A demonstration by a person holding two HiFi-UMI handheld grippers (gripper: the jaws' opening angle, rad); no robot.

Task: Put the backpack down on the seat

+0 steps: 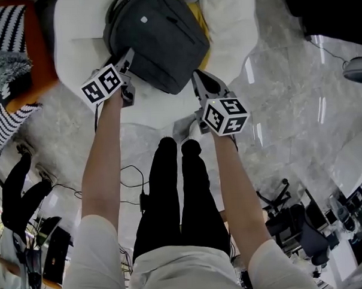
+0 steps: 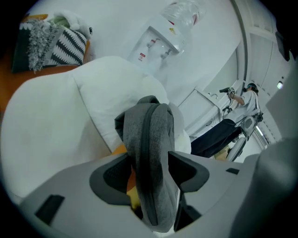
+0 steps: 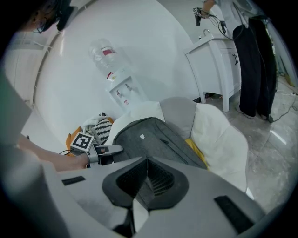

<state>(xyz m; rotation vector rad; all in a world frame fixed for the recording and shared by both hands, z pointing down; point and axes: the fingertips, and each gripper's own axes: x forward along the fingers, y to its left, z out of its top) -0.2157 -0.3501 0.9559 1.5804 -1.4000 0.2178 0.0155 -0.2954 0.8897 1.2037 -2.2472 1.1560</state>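
The grey woven-fabric backpack (image 1: 158, 37), boxy with rounded corners and a small pale patch (image 1: 144, 19) too tiny to read, lies on the white padded seat (image 1: 75, 49), over something yellow (image 1: 198, 17). The left claw (image 1: 128, 59) stands released, its jaws spread with the backpack's seamed edge between them. The right claw (image 1: 199, 79) is clenched on nothing, just beside the backpack's near corner, above the glossy marble floor (image 1: 274, 77).

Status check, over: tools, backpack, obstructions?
Left tool open, edge of dark grey fabric backpack between its jaws. Right tool shut, empty. Backpack rests on white cushioned seat. No obstruction seen.
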